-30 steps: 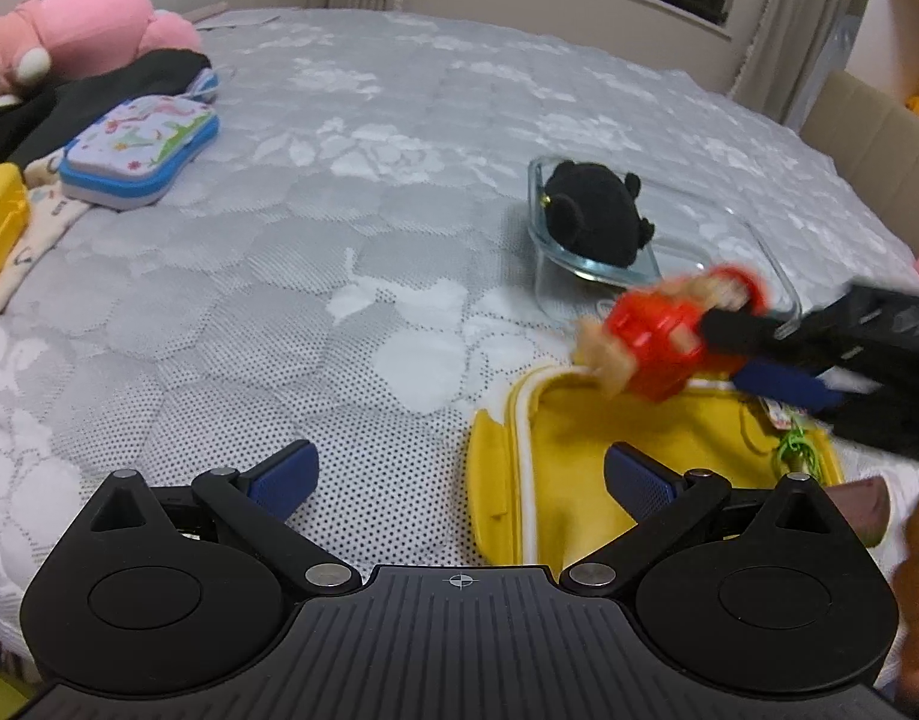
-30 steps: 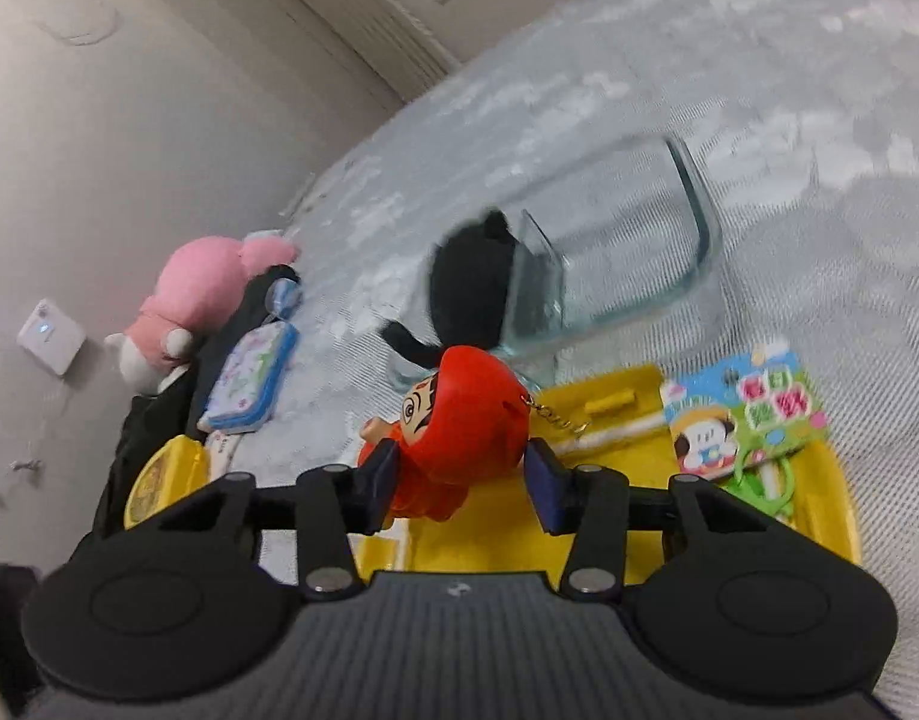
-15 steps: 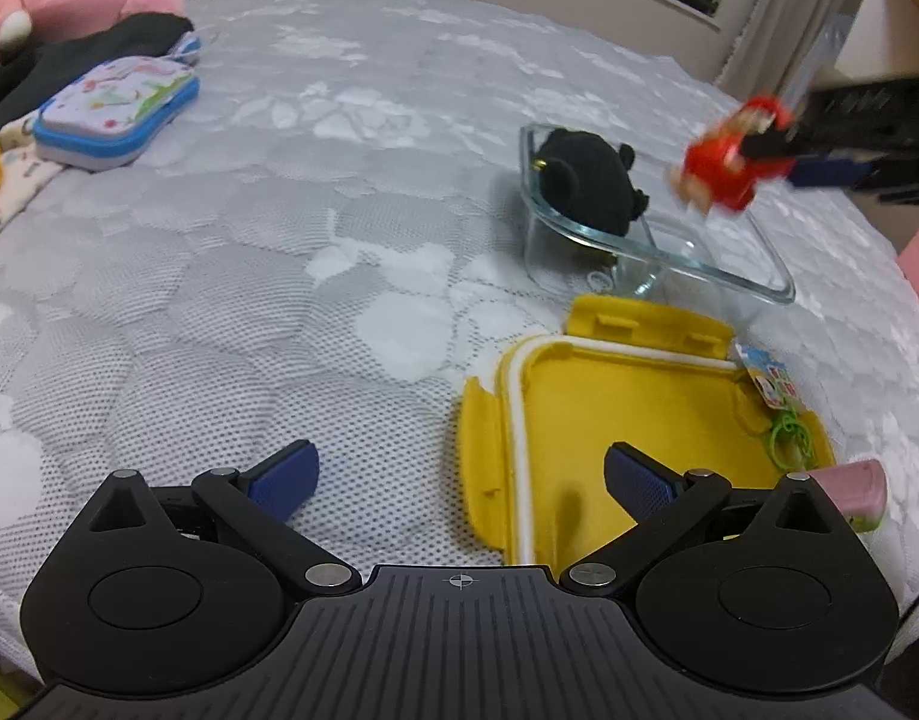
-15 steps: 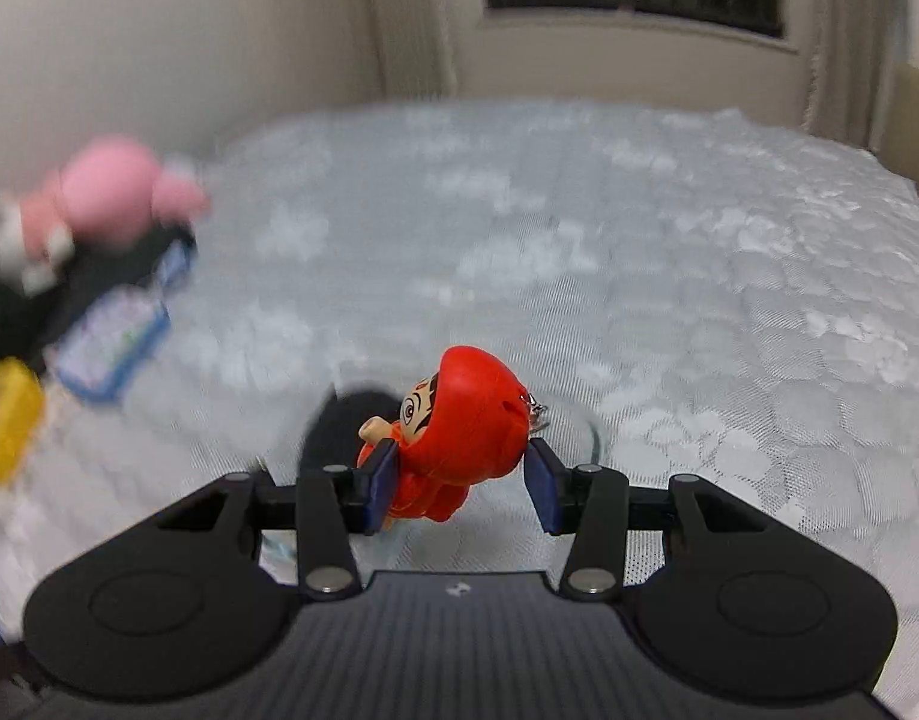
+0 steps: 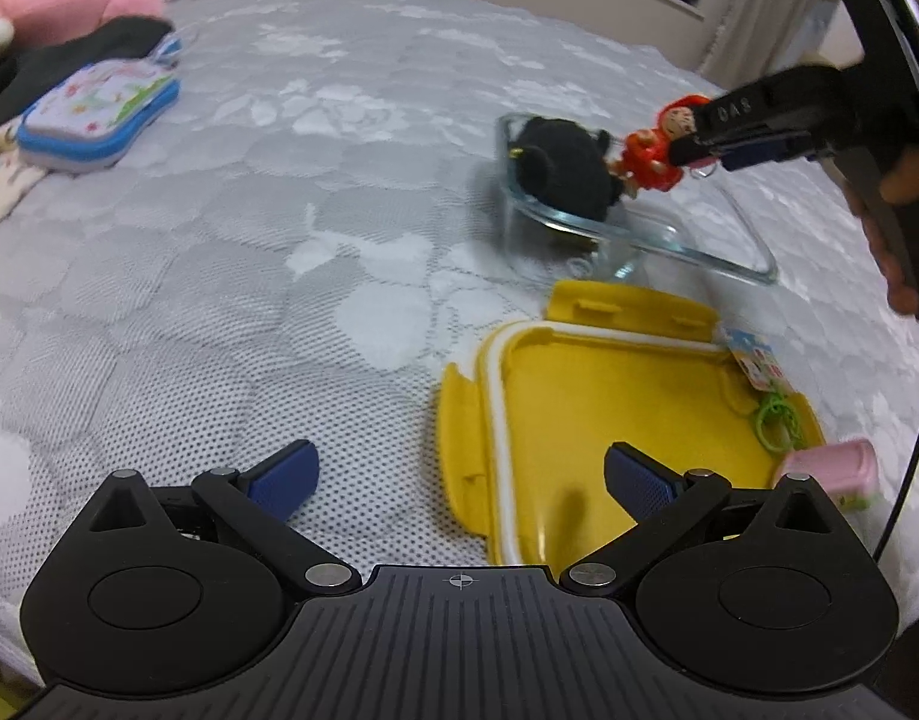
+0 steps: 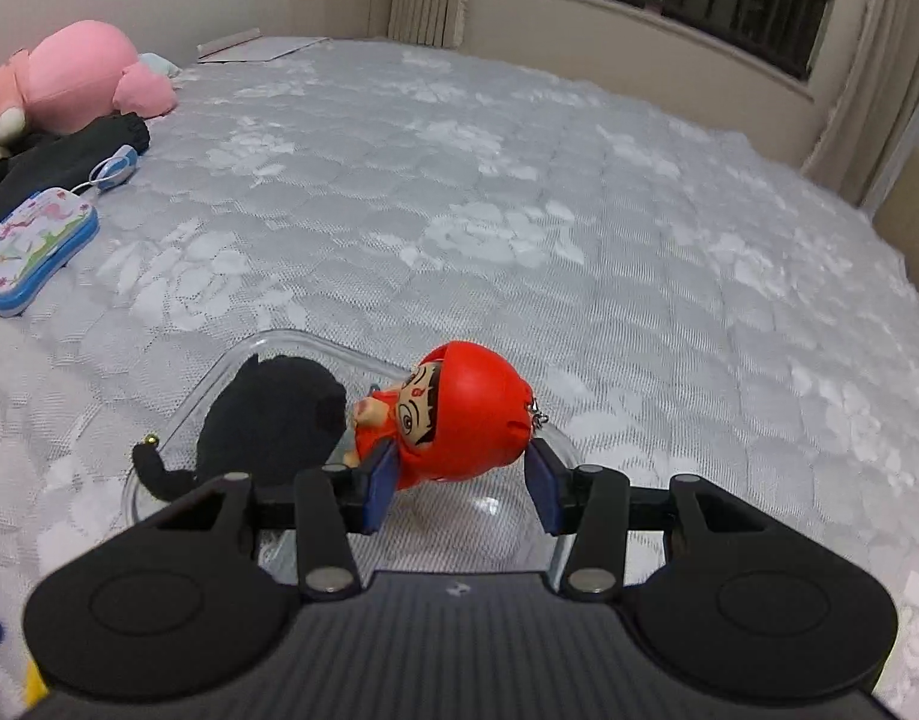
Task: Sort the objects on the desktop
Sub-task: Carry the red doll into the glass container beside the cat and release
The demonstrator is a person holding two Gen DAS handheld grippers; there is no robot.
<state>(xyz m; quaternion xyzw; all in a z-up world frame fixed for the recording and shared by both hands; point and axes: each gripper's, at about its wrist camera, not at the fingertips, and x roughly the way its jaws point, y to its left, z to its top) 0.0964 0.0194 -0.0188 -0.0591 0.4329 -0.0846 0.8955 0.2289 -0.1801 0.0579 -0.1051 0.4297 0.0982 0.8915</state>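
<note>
One red hooded figurine (image 6: 459, 414), hard glossy plastic with a small metal chain, is pinched between the right gripper (image 6: 462, 483) pads at lower centre, hanging over the clear glass dish (image 6: 231, 360) where a fuzzy black plush (image 6: 267, 414) already lies. The placing step looks in hand: next, lower it beside the plush and let go. The left gripper (image 5: 456, 480) stands spread and empty over the quilted grey cover, just beside the smooth yellow lid (image 5: 609, 408) at lower right.

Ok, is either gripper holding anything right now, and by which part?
The right gripper holds the red figure by the sides of its hooded head, above the glass dish. The left gripper is open, empty.
</note>
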